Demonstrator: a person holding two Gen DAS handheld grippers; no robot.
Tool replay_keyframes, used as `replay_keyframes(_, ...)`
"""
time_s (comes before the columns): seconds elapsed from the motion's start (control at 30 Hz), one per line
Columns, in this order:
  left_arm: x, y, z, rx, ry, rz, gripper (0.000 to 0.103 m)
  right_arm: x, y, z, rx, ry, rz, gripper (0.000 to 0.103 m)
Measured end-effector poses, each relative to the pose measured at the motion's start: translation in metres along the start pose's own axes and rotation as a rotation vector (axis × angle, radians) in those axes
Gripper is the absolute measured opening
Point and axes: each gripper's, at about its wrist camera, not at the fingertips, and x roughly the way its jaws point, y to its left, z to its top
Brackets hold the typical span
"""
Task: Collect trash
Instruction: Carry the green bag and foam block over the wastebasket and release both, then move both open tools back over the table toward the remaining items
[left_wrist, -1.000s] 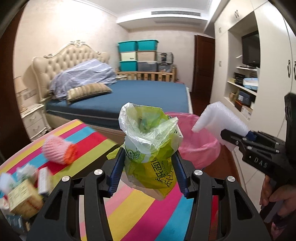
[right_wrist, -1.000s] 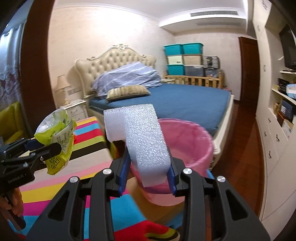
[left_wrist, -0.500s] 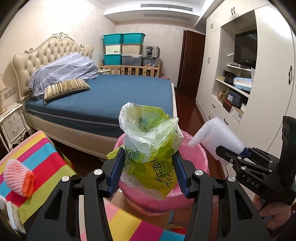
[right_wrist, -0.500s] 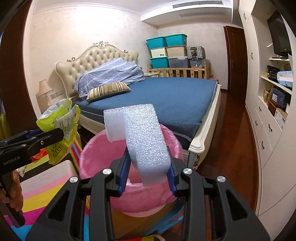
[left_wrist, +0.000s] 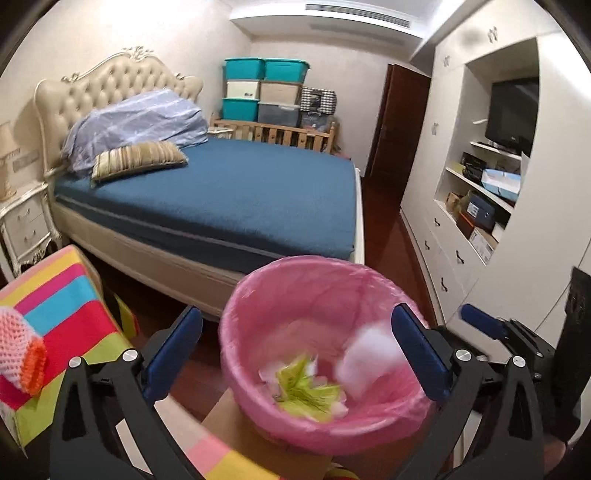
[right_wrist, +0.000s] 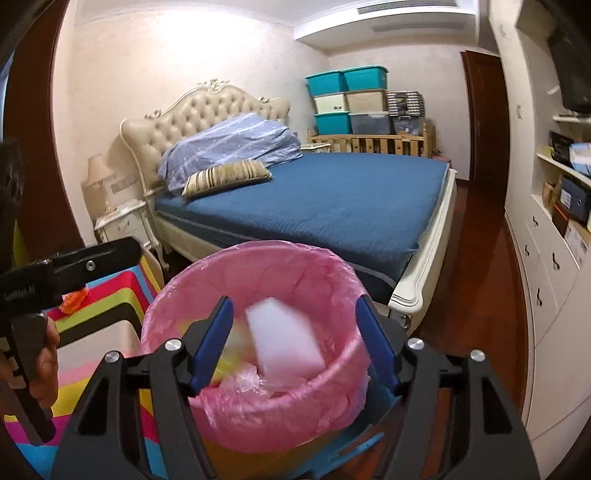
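Hovering over the pink-lined bin, your left gripper has just been opening and its jaws now stand wide apart with nothing between them. Your right gripper has just been opening too; its pads stand clear of the white foam block, which shows blurred between them, inside the bin.

Your left view alone looks down to the bin's bottom, where the green bag lies blurred, with the foam beside it to the right against the liner. It also shows a pink net sleeve with an orange end on the striped table, and your right gripper's blue pad at the right edge.

Your right view alone shows your hand on the left gripper's handle, and only a yellow-green smear of the bag behind the left pad.

Printing on the left gripper's side is too blurred to read; so are the shelf boxes.
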Motion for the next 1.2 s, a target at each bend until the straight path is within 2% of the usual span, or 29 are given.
replay_keyframes(0.17,-0.037,0.024,-0.017,0.005,-0.03,0.081,0.097,-0.033,0.0,-0.011,0.009,-0.033,0.005,0.067)
replay_keyframes(0.43,-0.111,0.05,-0.061,-0.001,-0.046,0.186,0.097,-0.073,0.043,-0.022,-0.033,-0.047,0.058,0.067)
replay_keyframes(0.53,-0.143,0.062,-0.08,-0.002,-0.051,0.22,0.097,-0.078,0.07,-0.029,-0.044,-0.038,0.084,0.068)
replay_keyframes(0.8,-0.231,0.104,-0.137,-0.049,-0.069,0.328,0.097,-0.07,0.167,-0.061,-0.132,0.061,0.238,0.069)
replay_keyframes(0.93,-0.277,0.136,-0.165,-0.078,-0.075,0.435,0.097,-0.067,0.227,-0.075,-0.225,0.105,0.321,0.069)
replay_keyframes(1.2,-0.355,0.201,-0.21,-0.157,-0.084,0.664,0.097,-0.069,0.319,-0.098,-0.343,0.168,0.449,0.071)
